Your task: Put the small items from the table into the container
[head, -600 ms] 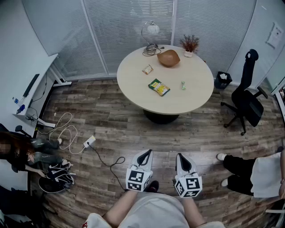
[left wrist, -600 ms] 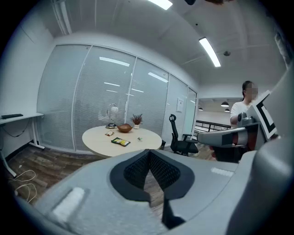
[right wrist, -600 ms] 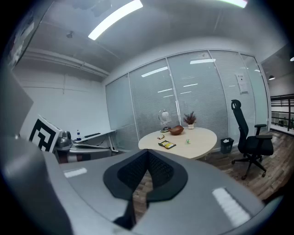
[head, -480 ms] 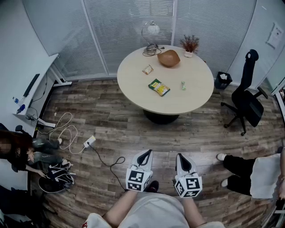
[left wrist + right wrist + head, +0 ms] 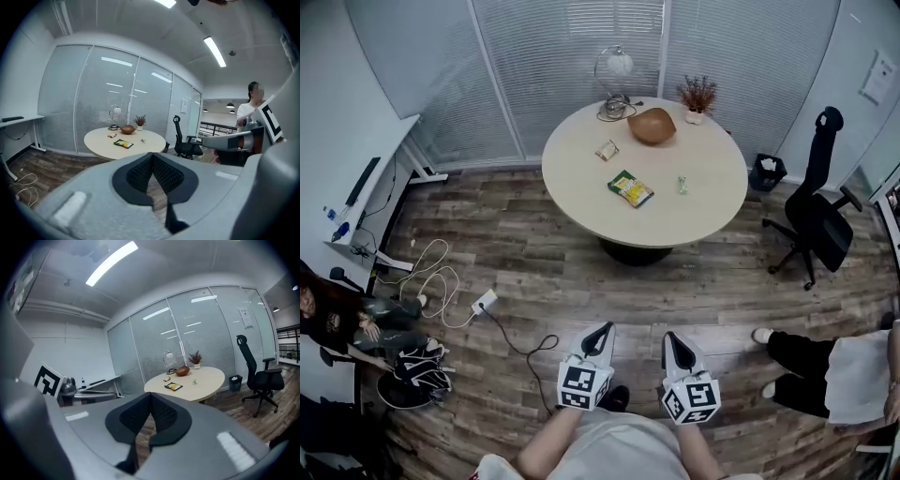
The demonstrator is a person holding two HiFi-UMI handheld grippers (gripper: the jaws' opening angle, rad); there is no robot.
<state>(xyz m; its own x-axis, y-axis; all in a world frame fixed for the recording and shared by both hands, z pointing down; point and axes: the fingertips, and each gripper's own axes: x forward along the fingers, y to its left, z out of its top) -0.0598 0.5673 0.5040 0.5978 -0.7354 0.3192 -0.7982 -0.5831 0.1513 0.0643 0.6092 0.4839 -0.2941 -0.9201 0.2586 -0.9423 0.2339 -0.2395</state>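
A round beige table [image 5: 712, 202] stands across the room. On it lie a yellow-green snack packet [image 5: 631, 187], a small tan packet [image 5: 607, 149] and a small green item [image 5: 682, 184], with a brown wooden bowl [image 5: 652, 125] at the far edge. My left gripper [image 5: 603, 334] and right gripper [image 5: 673, 341] hang close to my body over the wood floor, far short of the table, both shut with nothing between the jaws. The table shows small and distant in the left gripper view [image 5: 124, 138] and in the right gripper view [image 5: 185, 379].
A desk lamp [image 5: 616, 73] and a potted plant [image 5: 697, 96] stand at the table's far edge. A black office chair [image 5: 814, 208] and small bin [image 5: 767, 171] stand right. A white cable with power strip [image 5: 450, 286] lies on the floor left. One person sits left [image 5: 337, 323], another stands right [image 5: 844, 370].
The view has shifted slightly; both grippers sit a little lower in the head view. The table's items have not moved.
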